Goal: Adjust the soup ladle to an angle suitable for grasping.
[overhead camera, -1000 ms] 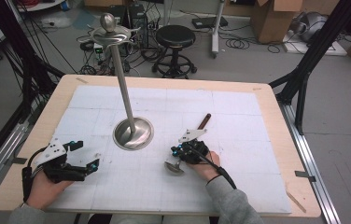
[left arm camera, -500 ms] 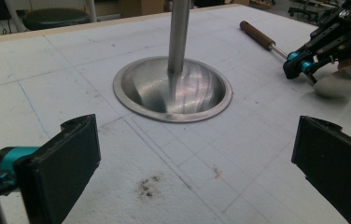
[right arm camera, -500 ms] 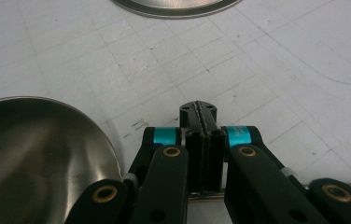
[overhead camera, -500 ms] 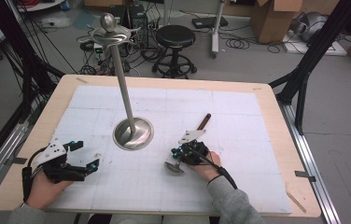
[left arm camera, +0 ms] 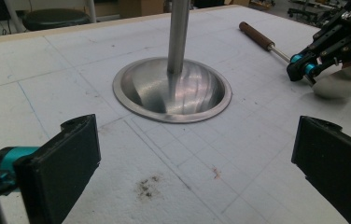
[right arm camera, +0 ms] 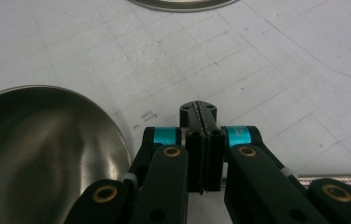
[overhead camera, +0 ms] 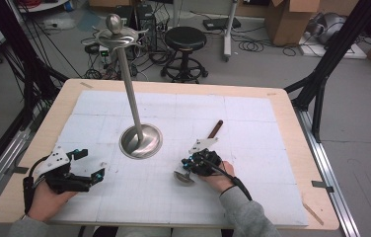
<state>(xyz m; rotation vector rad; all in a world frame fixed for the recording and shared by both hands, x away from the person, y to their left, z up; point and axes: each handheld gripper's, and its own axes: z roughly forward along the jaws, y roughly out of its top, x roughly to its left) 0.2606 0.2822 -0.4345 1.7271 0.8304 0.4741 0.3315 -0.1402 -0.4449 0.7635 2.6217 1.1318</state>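
A steel stand with a round base (overhead camera: pixel 140 142) and a tall pole (overhead camera: pixel 128 84) rises mid-table; its base (left arm camera: pixel 173 88) lies ahead of my left gripper. A ladle lies right of it, wooden handle (overhead camera: pixel 216 128) pointing away and bowl (overhead camera: pixel 183 177) toward the person. My right gripper (overhead camera: pixel 188 166) sits over the ladle's shaft with jaws pressed together (right arm camera: pixel 200 112); the bowl (right arm camera: pixel 38 140) is at its left and the shaft (right arm camera: pixel 337 179) runs beneath it. Whether the shaft is pinched I cannot tell. My left gripper (overhead camera: pixel 92 164) rests at the front left, jaws wide (left arm camera: pixel 194 154), nothing between them.
The white gridded mat (overhead camera: pixel 252 148) covers a wooden table (overhead camera: pixel 292 123). A black stool (overhead camera: pixel 186 37), cables and cardboard boxes (overhead camera: pixel 287 19) stand on the floor beyond. Black frame legs (overhead camera: pixel 321 74) flank the table.
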